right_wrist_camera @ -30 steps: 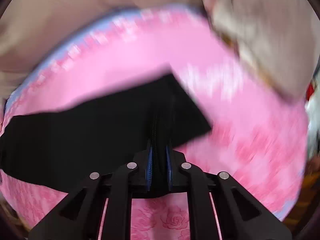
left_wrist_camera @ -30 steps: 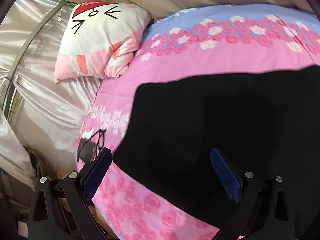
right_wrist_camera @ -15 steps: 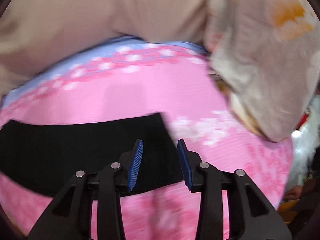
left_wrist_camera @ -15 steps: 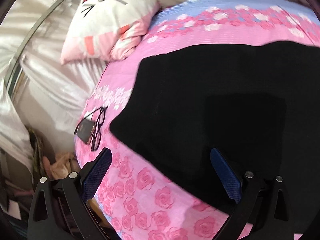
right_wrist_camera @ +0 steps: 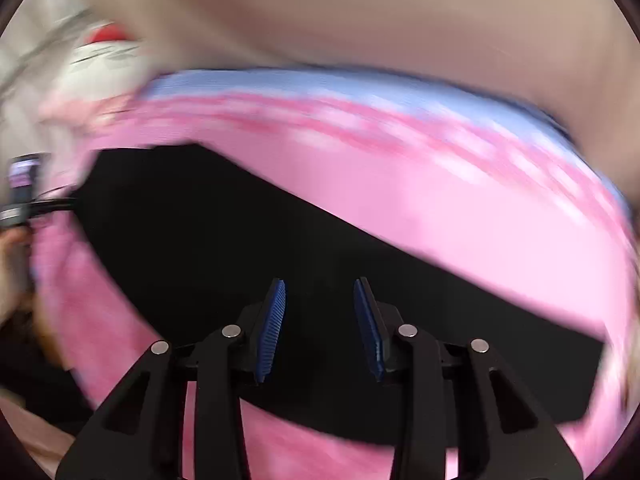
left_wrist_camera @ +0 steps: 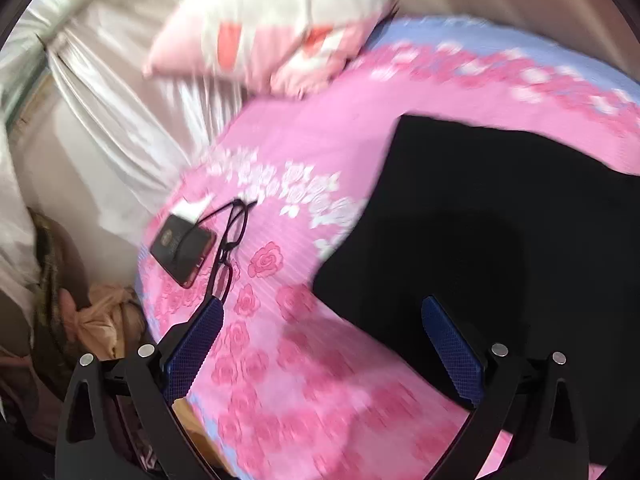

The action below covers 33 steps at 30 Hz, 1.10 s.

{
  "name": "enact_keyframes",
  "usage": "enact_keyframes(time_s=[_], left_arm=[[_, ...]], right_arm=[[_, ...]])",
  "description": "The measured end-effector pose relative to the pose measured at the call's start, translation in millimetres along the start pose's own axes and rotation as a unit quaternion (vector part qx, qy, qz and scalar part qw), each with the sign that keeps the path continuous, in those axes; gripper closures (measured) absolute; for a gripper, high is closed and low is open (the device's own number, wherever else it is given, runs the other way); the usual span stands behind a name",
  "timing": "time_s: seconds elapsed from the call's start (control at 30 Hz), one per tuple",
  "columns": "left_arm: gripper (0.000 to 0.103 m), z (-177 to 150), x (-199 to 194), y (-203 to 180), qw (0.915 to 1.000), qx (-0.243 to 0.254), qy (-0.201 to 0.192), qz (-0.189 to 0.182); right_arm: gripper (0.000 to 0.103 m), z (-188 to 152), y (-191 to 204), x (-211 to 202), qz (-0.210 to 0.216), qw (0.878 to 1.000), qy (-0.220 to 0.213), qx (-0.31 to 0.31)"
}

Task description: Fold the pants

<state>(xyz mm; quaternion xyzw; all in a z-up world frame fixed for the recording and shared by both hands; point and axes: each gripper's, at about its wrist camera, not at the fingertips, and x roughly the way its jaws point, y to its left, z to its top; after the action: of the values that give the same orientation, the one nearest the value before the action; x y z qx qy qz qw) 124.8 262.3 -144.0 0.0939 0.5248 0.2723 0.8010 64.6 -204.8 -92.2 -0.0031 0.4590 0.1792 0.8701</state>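
Note:
The black pants (left_wrist_camera: 500,240) lie flat on the pink rose-print bedspread (left_wrist_camera: 328,152). In the left wrist view they fill the right half, and my left gripper (left_wrist_camera: 320,336) is wide open and empty, above their left edge. In the right wrist view the pants (right_wrist_camera: 248,248) stretch as a long band from upper left to lower right. My right gripper (right_wrist_camera: 320,320) is open and empty, close above the middle of that band. The right view is blurred.
A phone (left_wrist_camera: 182,248) and dark-framed glasses (left_wrist_camera: 230,240) lie near the bed's left edge. A pink and white cat pillow (left_wrist_camera: 280,28) sits at the head. White satin curtain (left_wrist_camera: 112,120) hangs at left. The bed edge drops off at lower left.
My right gripper let go of the pants' end, opened, and swung left over the pants. My left gripper, still open, drew back left off the pants, bringing phone and glasses closer.

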Motion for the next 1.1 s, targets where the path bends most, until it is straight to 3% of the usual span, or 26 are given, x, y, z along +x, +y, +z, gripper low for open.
enact_keyframes(time_s=[0.07,0.13,0.2,0.27,0.37,0.43,0.5,0.57,0.63,0.7,0.8,0.87,0.9,0.93,1.0,1.03,1.1], left_arm=[[0.005,7,30,7,0.9996,0.003,0.027,-0.005],[0.005,9,35,12,0.9994,-0.007,0.017,-0.030],[0.005,9,34,10,0.9995,0.005,0.007,-0.032],[0.005,4,32,6,0.9992,0.028,-0.015,-0.026],[0.005,3,32,11,0.9977,0.047,-0.032,-0.037],[0.005,5,35,19,0.9968,0.040,-0.026,-0.065],[0.005,7,42,28,0.9949,0.020,-0.018,-0.097],[0.005,6,44,30,0.9938,0.007,-0.016,-0.110],[0.005,8,42,32,0.9935,0.008,-0.014,-0.113],[0.005,10,35,39,0.9935,0.013,-0.021,-0.111],[0.005,12,24,61,0.9887,0.007,-0.038,-0.145],[0.005,16,19,66,0.9909,0.009,-0.049,-0.125],[0.005,19,15,66,0.9932,0.016,-0.061,-0.098],[0.005,22,12,67,0.9940,0.023,-0.068,-0.082],[0.005,29,5,71,0.9935,0.025,-0.079,-0.079],[0.005,33,0,72,0.9919,0.024,-0.086,-0.090],[0.005,46,-9,65,0.9881,0.028,-0.100,-0.113]], right_arm=[[0.068,35,50,45,0.067,0.997,0.001,-0.038],[0.071,65,97,99,0.118,0.991,0.012,-0.063],[0.071,91,126,169,0.115,0.989,0.035,-0.087],[0.080,106,112,214,0.082,0.993,0.067,-0.059],[0.081,124,95,199,0.062,0.998,0.028,0.004],[0.080,125,120,177,0.095,0.995,0.000,-0.006],[0.083,122,154,199,0.102,0.993,0.023,-0.057],[0.083,122,154,245,0.048,0.995,0.069,-0.050],[0.081,138,159,236,0.054,0.998,0.027,-0.005],[0.081,149,195,215,0.108,0.994,-0.014,-0.027],[0.082,150,264,261,0.119,0.988,0.033,-0.097],[0.081,146,285,314,0.088,0.988,0.065,-0.107],[0.079,152,291,316,0.077,0.991,0.036,-0.102],[0.078,162,292,316,0.077,0.992,0.051,-0.081],[0.080,165,272,288,0.148,0.988,0.018,-0.029],[0.081,164,257,269,0.154,0.988,-0.004,-0.012],[0.079,140,209,239,0.126,0.991,-0.021,0.032]])
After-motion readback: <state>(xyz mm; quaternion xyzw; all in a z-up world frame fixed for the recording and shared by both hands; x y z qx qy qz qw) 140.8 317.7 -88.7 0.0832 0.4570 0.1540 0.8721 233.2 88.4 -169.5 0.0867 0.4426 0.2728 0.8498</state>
